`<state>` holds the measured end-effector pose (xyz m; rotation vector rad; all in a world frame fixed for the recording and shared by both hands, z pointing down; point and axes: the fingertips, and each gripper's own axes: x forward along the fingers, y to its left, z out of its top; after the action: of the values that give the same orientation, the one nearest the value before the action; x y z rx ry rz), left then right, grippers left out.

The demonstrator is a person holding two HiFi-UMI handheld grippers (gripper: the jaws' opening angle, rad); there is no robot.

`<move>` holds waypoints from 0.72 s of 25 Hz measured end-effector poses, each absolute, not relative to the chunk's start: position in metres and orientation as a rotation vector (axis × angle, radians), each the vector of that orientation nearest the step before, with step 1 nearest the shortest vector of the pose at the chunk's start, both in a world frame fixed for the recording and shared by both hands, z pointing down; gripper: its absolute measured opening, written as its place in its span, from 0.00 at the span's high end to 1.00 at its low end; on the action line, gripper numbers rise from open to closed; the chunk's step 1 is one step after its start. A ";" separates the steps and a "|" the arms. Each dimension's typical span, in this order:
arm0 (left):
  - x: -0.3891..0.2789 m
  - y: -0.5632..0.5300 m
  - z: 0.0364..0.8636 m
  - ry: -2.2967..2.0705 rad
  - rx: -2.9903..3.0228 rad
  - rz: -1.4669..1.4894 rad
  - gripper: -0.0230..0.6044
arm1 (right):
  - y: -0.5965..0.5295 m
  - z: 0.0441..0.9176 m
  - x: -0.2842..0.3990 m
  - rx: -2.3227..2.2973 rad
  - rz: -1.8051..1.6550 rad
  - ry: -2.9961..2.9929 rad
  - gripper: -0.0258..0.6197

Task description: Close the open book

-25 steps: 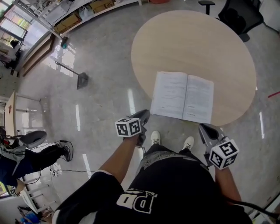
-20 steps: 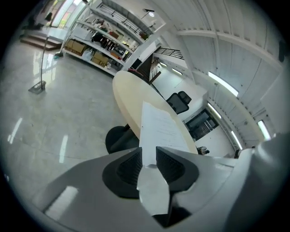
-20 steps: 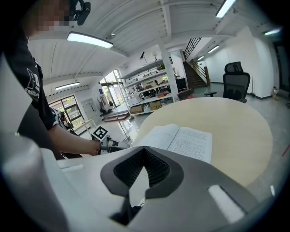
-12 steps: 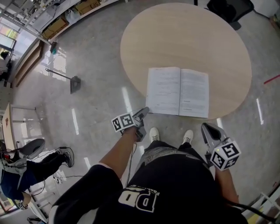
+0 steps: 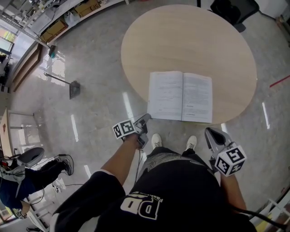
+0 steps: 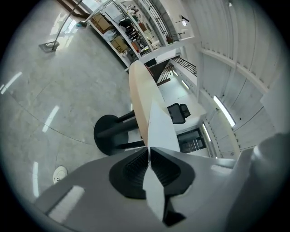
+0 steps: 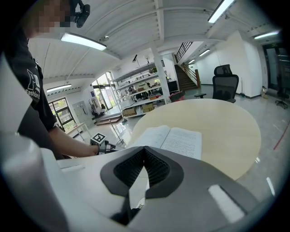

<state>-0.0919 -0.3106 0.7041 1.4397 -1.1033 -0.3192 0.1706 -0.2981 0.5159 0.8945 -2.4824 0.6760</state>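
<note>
While a glossy pale stone floor [image 5: 99, 90] spreads beneath the left gripper [image 5: 145, 118] and the right gripper [image 5: 210, 132], a round light-wood table [image 5: 190, 41] stands just ahead of both. Shelving [image 5: 68, 18] with cardboard boxes lines the wall far beyond the left gripper, and a black office chair [image 5: 233, 11] sits past the table's far side. The open book [image 5: 181, 96] lies flat at the table's near edge, ahead of and between the two grippers, touching neither. The left gripper's jaws have just been closing and now meet at the tips with nothing between them. The right gripper's jaws are likewise together and empty.
</note>
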 end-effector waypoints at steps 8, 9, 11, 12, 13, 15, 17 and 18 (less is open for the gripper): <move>-0.086 -0.315 0.658 -1.091 1.606 -0.306 0.95 | -0.303 0.509 0.163 0.853 0.639 -2.516 0.95; -0.084 -0.315 0.648 -1.085 1.636 -0.304 0.94 | -0.304 0.508 0.162 0.849 0.635 -2.521 0.95; -0.080 -0.318 0.629 -1.077 1.691 -0.310 0.95 | -0.306 0.505 0.160 0.844 0.628 -2.531 0.95; -0.079 -0.320 0.619 -1.073 1.714 -0.320 0.95 | -0.307 0.504 0.158 0.844 0.626 -2.536 0.95; -0.077 -0.323 0.609 -1.068 1.736 -0.332 0.95 | -0.308 0.503 0.157 0.844 0.624 -2.540 0.95; -0.072 -0.329 0.589 -1.054 1.785 -0.352 0.95 | -0.309 0.502 0.157 0.845 0.621 -2.547 0.95; -0.063 -0.336 0.569 -1.027 1.847 -0.353 0.95 | -0.311 0.500 0.157 0.846 0.617 -2.554 0.95; -0.057 -0.338 0.559 -1.009 1.879 -0.346 0.95 | -0.311 0.499 0.156 0.848 0.615 -2.558 0.95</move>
<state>-0.0568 -0.3380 0.5591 1.8793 -1.0091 -0.3460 0.1563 -0.3113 0.4990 0.8482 -2.5578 0.6146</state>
